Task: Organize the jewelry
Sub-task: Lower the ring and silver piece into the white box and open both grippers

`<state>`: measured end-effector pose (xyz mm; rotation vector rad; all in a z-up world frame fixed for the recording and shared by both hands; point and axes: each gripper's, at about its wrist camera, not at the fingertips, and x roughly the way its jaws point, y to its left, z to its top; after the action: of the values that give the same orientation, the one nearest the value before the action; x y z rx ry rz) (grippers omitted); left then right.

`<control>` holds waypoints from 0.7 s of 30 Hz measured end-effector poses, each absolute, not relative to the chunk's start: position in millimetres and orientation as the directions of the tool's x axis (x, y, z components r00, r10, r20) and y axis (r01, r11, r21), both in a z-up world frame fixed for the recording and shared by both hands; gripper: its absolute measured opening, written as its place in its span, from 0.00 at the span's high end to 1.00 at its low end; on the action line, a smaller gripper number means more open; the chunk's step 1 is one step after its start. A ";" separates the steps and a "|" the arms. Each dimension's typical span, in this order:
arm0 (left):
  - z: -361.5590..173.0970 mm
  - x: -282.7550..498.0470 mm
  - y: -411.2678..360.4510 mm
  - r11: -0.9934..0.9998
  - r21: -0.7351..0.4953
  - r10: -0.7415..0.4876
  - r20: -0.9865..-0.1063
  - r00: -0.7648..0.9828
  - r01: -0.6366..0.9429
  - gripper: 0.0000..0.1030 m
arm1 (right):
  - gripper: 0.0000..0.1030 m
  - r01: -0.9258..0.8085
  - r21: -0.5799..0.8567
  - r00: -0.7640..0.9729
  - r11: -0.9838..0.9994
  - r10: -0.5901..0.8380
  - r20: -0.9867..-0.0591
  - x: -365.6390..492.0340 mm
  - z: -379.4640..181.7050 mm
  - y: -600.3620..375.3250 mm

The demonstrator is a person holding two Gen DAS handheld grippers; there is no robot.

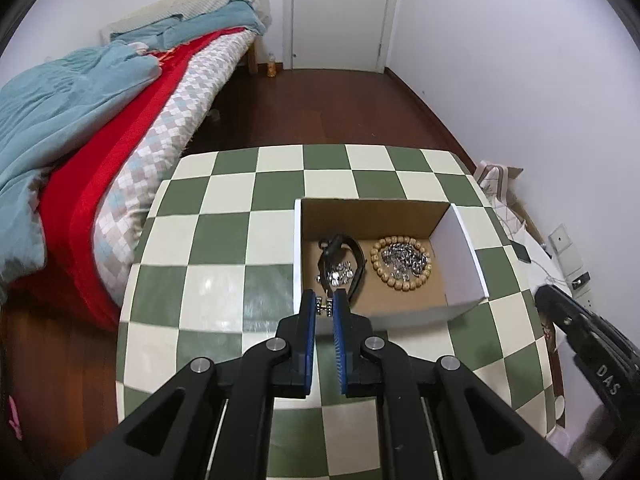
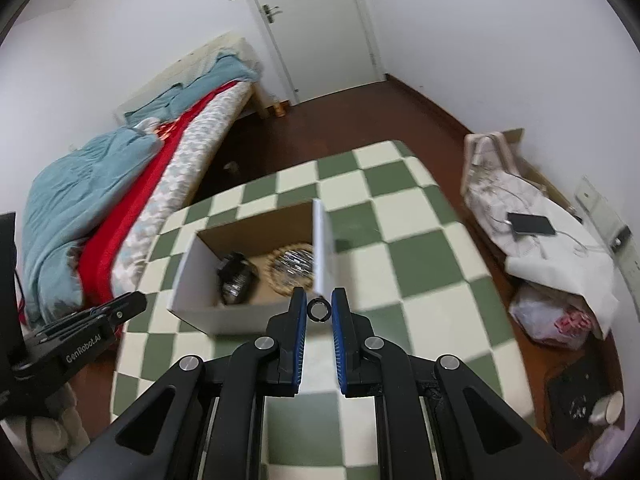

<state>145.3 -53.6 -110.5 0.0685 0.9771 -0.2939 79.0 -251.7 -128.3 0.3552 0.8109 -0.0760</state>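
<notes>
While each gripper pinches jewelry, left gripper (image 1: 324,305) a sparkly piece (image 1: 324,306), right gripper (image 2: 319,309) a dark ring (image 2: 319,309), release low inside the box (image 1: 460,264).

A home bedroom is showing here: a bed (image 1: 120,120) is lying along the wall, carrying a rumpled blue quilt (image 1: 60,96) and a red blanket (image 1: 116,160). A white door (image 1: 340,12) is closing off the far end, dark wooden flooring (image 1: 320,104) is running underneath, and a checkered table (image 1: 224,240) is standing in the foreground.
</notes>
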 end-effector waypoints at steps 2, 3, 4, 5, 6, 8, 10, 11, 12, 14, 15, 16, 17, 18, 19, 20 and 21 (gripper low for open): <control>-112.1 153.9 -53.8 0.955 -0.088 -0.226 -0.831 0.508 0.282 0.94 | 0.87 0.182 0.292 0.678 0.939 0.095 -0.729 94.6 -128.8 -246.5; -114.0 159.4 -56.0 0.954 -0.087 -0.226 -0.839 0.496 0.288 0.94 | 0.87 0.174 0.297 0.671 0.939 0.107 -0.734 101.2 -129.9 -244.0; -117.3 166.5 -57.3 0.952 -0.098 -0.233 -0.848 0.476 0.291 0.94 | 0.87 0.169 0.303 0.660 0.938 0.121 -0.742 109.2 -132.2 -241.5; -120.5 173.5 -58.0 0.950 -0.114 -0.242 -0.856 0.457 0.291 0.94 | 0.87 0.164 0.317 0.647 0.934 0.140 -0.750 118.0 -135.1 -239.8; -123.9 179.5 -59.4 0.949 -0.122 -0.247 -0.863 0.442 0.292 0.94 | 0.87 0.162 0.328 0.634 0.931 0.157 -0.757 124.7 -138.2 -239.0; -128.8 189.7 -61.5 0.946 -0.137 -0.257 -0.871 0.418 0.294 0.94 | 0.87 0.158 0.351 0.602 0.923 0.191 -0.775 142.0 -145.4 -238.2; -131.6 198.7 -63.6 0.944 -0.149 -0.263 -0.880 0.396 0.296 0.94 | 0.87 0.164 0.361 0.579 0.918 0.207 -0.788 154.6 -150.4 -238.8; -132.5 203.9 -64.0 0.945 -0.158 -0.264 -0.884 0.386 0.286 0.93 | 0.87 0.163 0.364 0.563 0.917 0.216 -0.797 162.1 -152.3 -238.9; -132.0 207.9 -63.9 0.948 -0.159 -0.261 -0.885 0.385 0.277 0.92 | 0.87 0.169 0.362 0.556 0.917 0.215 -0.803 168.3 -152.7 -239.8; -129.5 214.4 -63.9 0.950 -0.159 -0.258 -0.885 0.388 0.270 0.89 | 0.86 0.175 0.361 0.539 0.916 0.218 -0.814 177.4 -152.7 -241.3; -128.0 218.3 -63.4 0.953 -0.154 -0.250 -0.886 0.392 0.259 0.88 | 0.86 0.179 0.364 0.532 0.914 0.221 -0.817 180.6 -152.5 -242.5; -126.8 220.2 -62.3 0.956 -0.152 -0.245 -0.885 0.397 0.251 0.82 | 0.82 0.183 0.362 0.525 0.914 0.220 -0.822 184.0 -151.9 -243.8; -125.8 222.0 -61.6 0.958 -0.148 -0.240 -0.884 0.402 0.246 0.77 | 0.69 0.187 0.360 0.521 0.914 0.218 -0.825 185.7 -151.5 -244.9; -124.6 223.1 -60.4 0.961 -0.139 -0.230 -0.883 0.410 0.239 0.59 | 0.62 0.195 0.361 0.522 0.912 0.215 -0.826 186.1 -150.9 -246.8; -123.3 223.6 -58.9 0.964 -0.128 -0.218 -0.880 0.422 0.232 0.35 | 0.50 0.198 0.361 0.523 0.911 0.214 -0.825 186.5 -150.7 -248.3; -122.1 223.2 -57.4 0.967 -0.115 -0.206 -0.875 0.437 0.227 0.18 | 0.45 0.202 0.357 0.521 0.912 0.208 -0.828 186.1 -150.5 -250.0; -120.4 222.6 -55.5 0.971 -0.101 -0.192 -0.871 0.452 0.219 0.16 | 0.45 0.208 0.346 0.520 0.915 0.196 -0.831 184.7 -150.3 -251.3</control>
<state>222.6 -55.5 -120.4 0.0272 1.0722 -0.2539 184.7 -251.3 -150.3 0.4354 1.0329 -0.0073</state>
